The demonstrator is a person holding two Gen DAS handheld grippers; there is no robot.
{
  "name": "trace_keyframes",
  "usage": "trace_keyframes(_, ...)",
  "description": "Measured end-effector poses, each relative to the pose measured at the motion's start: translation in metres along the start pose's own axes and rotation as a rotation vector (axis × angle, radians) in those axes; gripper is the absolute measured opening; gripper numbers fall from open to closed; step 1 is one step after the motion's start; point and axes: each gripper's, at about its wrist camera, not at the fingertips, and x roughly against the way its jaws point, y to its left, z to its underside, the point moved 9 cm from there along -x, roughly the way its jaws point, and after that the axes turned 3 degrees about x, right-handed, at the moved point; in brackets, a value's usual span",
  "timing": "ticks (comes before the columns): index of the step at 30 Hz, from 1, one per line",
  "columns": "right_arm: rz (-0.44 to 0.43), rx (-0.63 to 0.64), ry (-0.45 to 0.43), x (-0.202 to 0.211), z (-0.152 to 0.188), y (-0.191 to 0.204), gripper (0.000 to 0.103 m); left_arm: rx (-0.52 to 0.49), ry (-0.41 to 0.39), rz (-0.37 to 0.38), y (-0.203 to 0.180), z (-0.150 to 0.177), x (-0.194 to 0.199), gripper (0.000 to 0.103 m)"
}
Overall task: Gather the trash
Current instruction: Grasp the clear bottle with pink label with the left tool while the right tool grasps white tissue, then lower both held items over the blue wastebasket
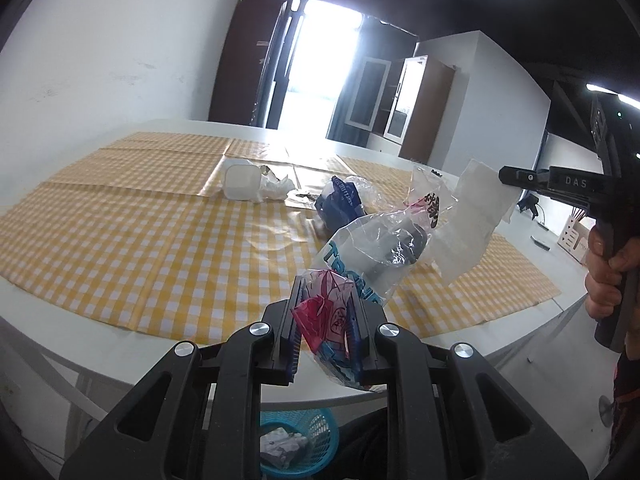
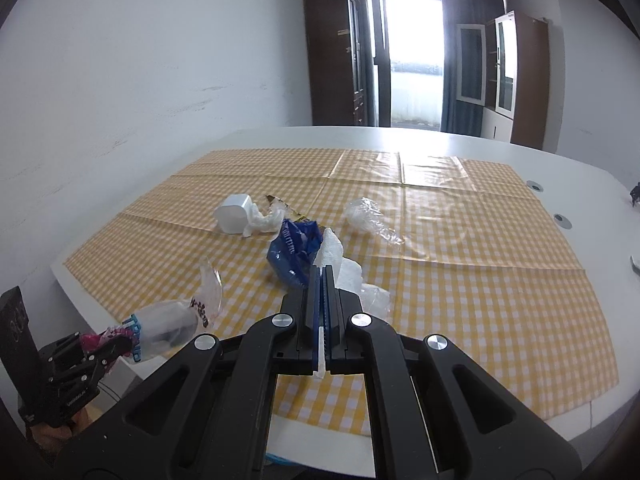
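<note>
Left claw: pressed together on the crumpled pink-and-blue printed end of a clear plastic wrapper; the wrapper's clear body fans out ahead, raised above the near edge of the surface.
Right claw: pressed together on a white paper tissue sheet; in the left wrist view the sheet hangs from the claw tips off the surface, just beside the clear wrapper.
Blue plastic mesh basket: on the floor below the surface edge, under the left claw; holds crumpled whitish-grey paper scraps.
White square plastic tub: tipped on its side on the cloth; contents cannot be told; crumpled white paper touches its right side.
Dark blue crumpled foil packet: on the cloth, just ahead of the right claw, partly behind the tissue.
Clear crumpled plastic film: on the cloth, right of the blue packet, apart from it.
Yellow-and-white checked cloth: spread over most of the surface.
White surface: bare white rim showing around the cloth.
</note>
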Motion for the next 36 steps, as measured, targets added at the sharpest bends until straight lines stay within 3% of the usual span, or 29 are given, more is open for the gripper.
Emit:
trace_keyframes(5, -0.054, 0.009, -0.028, 0.032, 0.021, 0.022, 0.001, -0.017, -0.008, -0.017, -0.004, 0.009, 0.025, 0.018)
trace_keyframes(18, -0.155, 0.036, -0.109, 0.105, 0.066, 0.075, 0.001, -0.102, 0.064, -0.015, -0.010, 0.076, 0.077, 0.018)
trace_keyframes(27, -0.177, 0.024, 0.012, 0.080, 0.143, 0.091, 0.001, -0.071, 0.161, -0.057, 0.026, 0.121, 0.082, 0.018)
trace_keyframes(32, -0.164, 0.032, 0.088, 0.056, 0.185, 0.099, 0.001, -0.101, 0.245, -0.101, 0.042, 0.156, 0.061, 0.018)
trace_keyframes(36, -0.146, 0.022, 0.152, 0.027, 0.215, 0.096, 0.001, -0.046, 0.329, -0.089, 0.056, 0.185, 0.035, 0.018)
